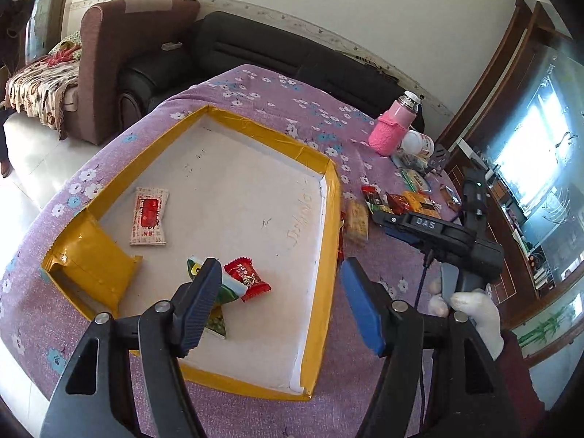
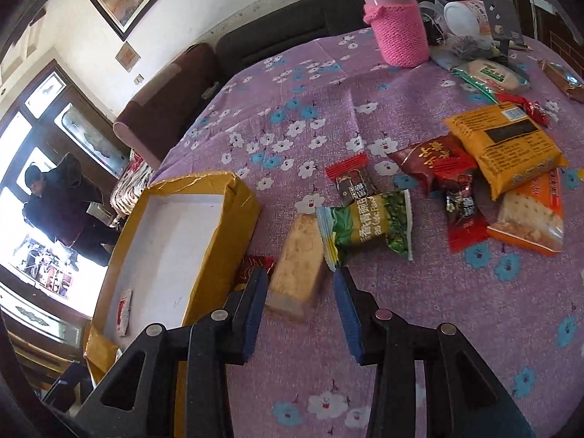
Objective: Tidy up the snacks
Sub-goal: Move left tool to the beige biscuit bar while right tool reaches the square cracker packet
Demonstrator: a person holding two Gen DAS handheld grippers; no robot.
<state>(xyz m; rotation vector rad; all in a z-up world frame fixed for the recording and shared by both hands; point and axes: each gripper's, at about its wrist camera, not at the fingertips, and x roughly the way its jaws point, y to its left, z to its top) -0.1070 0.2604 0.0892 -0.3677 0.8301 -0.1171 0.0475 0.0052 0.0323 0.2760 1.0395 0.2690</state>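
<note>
From the left wrist view, the left gripper (image 1: pixel 281 295) hung above the near end of the yellow-taped box (image 1: pixel 330 215), its jaws spread wide with nothing between them. Inside the box, on the white floor, lay a red-and-white packet (image 1: pixel 149 216) toward the far left, a red wrapped candy (image 1: pixel 247 279) nearer the camera, and a green packet (image 1: pixel 219 304) partly hidden behind the left finger. The box sat on a purple flowered tablecloth (image 1: pixel 255 87). To the right, outside the box wall, a pale biscuit bar (image 1: pixel 357 222) lay on the cloth, and just beyond it the right gripper (image 1: pixel 379 215) reached in, held by a white-gloved hand (image 1: pixel 474 314); its fingertips were too foreshortened here to judge their gap. A pink bottle (image 1: pixel 392 127) stood farther back.

From the right wrist view, the right gripper (image 2: pixel 299 292) was open, its two blue-padded fingers on either side of the near end of the biscuit bar (image 2: pixel 299 266), apparently not pressing on it. A green pea packet (image 2: pixel 365 228) touched the bar's far right corner. Beyond lay a heap of snacks, among them an orange packet (image 2: pixel 507 142) and a cracker packet (image 2: pixel 529 215). The box (image 2: pixel 204 255) stood just left of the bar.
</note>
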